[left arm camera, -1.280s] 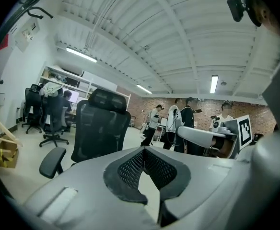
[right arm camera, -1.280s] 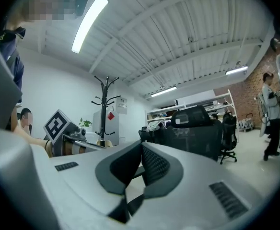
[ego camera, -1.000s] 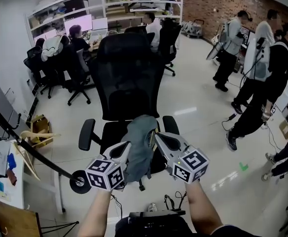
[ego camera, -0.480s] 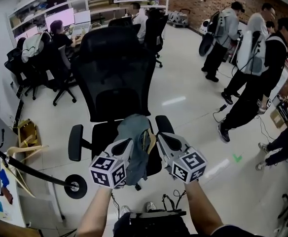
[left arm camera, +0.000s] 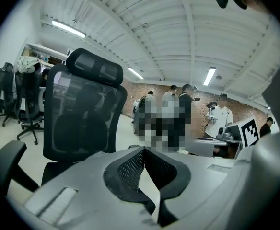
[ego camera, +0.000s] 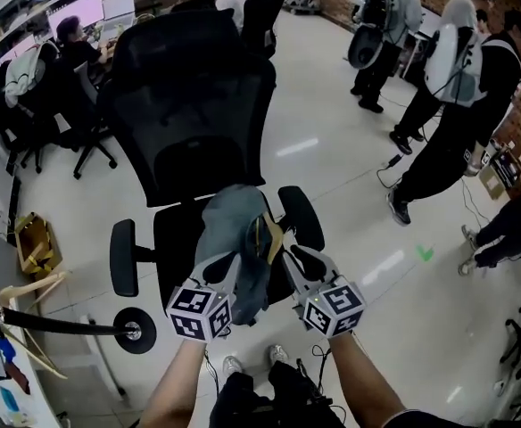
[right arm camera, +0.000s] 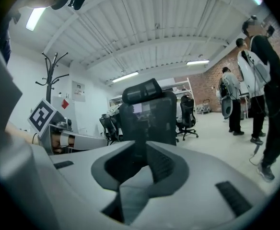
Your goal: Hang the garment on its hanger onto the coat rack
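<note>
A grey-green garment (ego camera: 229, 226) hangs over the black office chair (ego camera: 198, 105), with a wooden hanger (ego camera: 268, 236) showing at its right edge. My right gripper (ego camera: 289, 255) is at the garment's right side. In the right gripper view its jaws (right arm camera: 147, 150) are opening, with grey cloth (right arm camera: 135, 188) still lying between the pads and touching both. My left gripper (ego camera: 227, 266) is against the garment's left side. In the left gripper view its pads (left arm camera: 143, 150) meet at the tips and no cloth shows there. The black coat rack (right arm camera: 49, 75) stands to my left; its pole (ego camera: 55, 325) ends in a round base (ego camera: 136, 331).
The chair's tall back (left arm camera: 82, 109) is directly ahead, with its armrests (ego camera: 123, 257) on either side of the seat. Several people (ego camera: 457, 96) stand on the shiny floor to the right. Desks, chairs and seated people (ego camera: 69, 38) fill the far left. Wooden hangers (ego camera: 28, 288) lie at the left.
The view has tipped down and closer: the chair, people and desks slid up in the picture. Both grippers and the garment keep their pose, sitting slightly lower.
</note>
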Action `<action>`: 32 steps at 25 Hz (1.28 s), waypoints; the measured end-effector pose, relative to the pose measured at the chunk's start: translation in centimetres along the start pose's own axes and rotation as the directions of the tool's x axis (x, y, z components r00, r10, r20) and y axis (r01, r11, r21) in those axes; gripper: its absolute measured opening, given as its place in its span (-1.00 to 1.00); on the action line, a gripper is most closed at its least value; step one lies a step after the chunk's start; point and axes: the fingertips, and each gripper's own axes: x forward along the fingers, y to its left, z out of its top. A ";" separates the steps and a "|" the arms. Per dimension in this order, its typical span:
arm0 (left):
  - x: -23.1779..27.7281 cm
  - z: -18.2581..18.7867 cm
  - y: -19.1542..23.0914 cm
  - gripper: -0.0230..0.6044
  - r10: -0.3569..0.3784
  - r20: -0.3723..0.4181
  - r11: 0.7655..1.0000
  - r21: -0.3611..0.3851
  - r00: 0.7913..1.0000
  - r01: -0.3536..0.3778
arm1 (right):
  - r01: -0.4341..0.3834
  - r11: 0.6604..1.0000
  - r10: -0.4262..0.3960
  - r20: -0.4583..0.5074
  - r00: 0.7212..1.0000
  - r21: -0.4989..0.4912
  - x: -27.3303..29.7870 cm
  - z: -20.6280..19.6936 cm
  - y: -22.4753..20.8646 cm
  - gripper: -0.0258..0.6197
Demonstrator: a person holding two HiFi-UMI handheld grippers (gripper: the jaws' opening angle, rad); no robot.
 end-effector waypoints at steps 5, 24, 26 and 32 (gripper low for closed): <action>1.7 -4.3 2.3 -0.92 -0.005 -0.033 0.999 -0.034 0.999 0.004 | 0.059 0.995 -0.050 -0.117 0.992 0.075 2.3 -7.2 -2.3 -0.35; 4.9 -13.2 4.9 -0.92 -0.030 -0.130 0.998 -0.054 0.991 0.023 | 0.203 0.914 -0.109 -0.268 0.957 0.352 13.4 -25.1 -9.8 -0.14; 5.1 -13.5 5.0 -0.92 -0.026 -0.136 0.998 -0.053 0.990 0.019 | 0.196 0.916 -0.103 -0.268 0.958 0.350 14.3 -25.3 -9.9 -0.15; 5.2 -13.7 5.6 -0.92 -0.002 -0.139 0.998 -0.055 0.990 -0.006 | 0.190 0.934 -0.105 -0.276 0.955 0.303 14.9 -25.2 -9.6 -0.72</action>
